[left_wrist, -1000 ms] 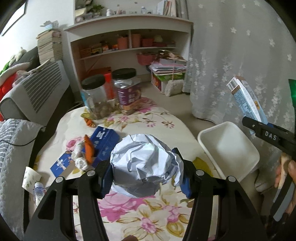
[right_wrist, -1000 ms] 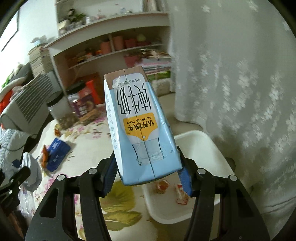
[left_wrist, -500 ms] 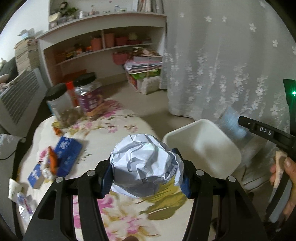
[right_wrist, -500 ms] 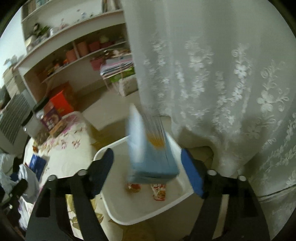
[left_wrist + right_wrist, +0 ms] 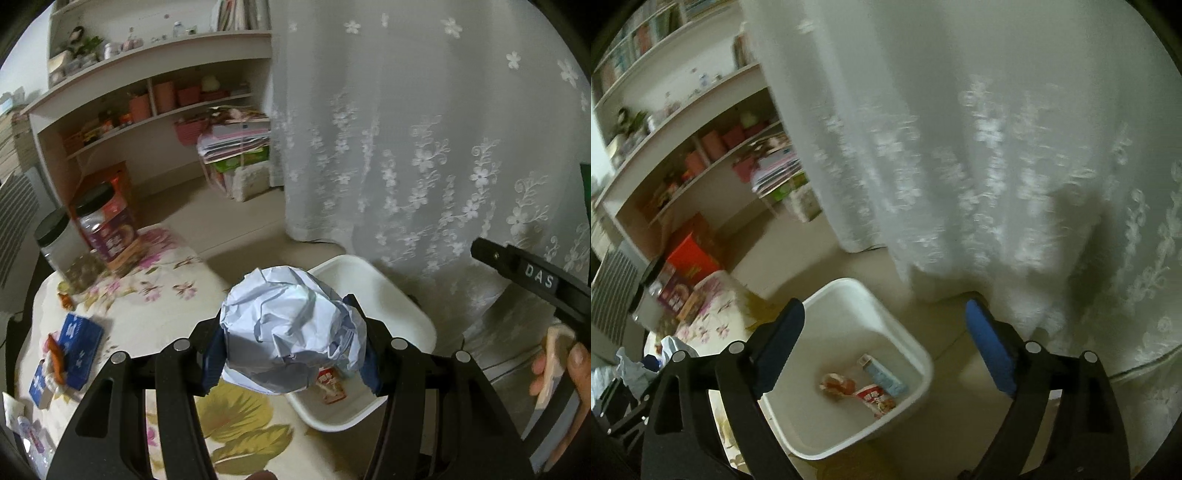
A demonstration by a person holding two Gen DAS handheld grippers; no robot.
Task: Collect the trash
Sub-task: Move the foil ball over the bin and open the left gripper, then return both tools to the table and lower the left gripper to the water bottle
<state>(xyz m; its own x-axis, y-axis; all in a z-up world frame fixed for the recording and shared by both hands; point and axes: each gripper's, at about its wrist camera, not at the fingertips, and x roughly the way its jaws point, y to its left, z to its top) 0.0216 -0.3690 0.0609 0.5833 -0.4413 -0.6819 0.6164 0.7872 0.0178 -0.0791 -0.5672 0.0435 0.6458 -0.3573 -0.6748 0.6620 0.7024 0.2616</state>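
My left gripper (image 5: 290, 349) is shut on a crumpled ball of white paper (image 5: 288, 325) and holds it over the table edge, just in front of the white trash bin (image 5: 399, 306). My right gripper (image 5: 886, 347) is open and empty above the bin (image 5: 846, 291). The blue milk carton (image 5: 884, 374) lies inside the bin beside a red wrapper (image 5: 875, 400) and an orange wrapper (image 5: 836, 384). The right gripper's side also shows in the left wrist view (image 5: 532, 277), held by a hand.
The floral tablecloth (image 5: 162, 295) carries two black-lidded jars (image 5: 107, 225), blue boxes (image 5: 79, 343) and small wrappers (image 5: 55, 354). A white lace curtain (image 5: 424, 147) hangs right behind the bin. Shelves (image 5: 147, 118) stand at the back.
My right gripper opened and the milk carton dropped into the bin. My left gripper carried the paper ball to the right, toward the bin.
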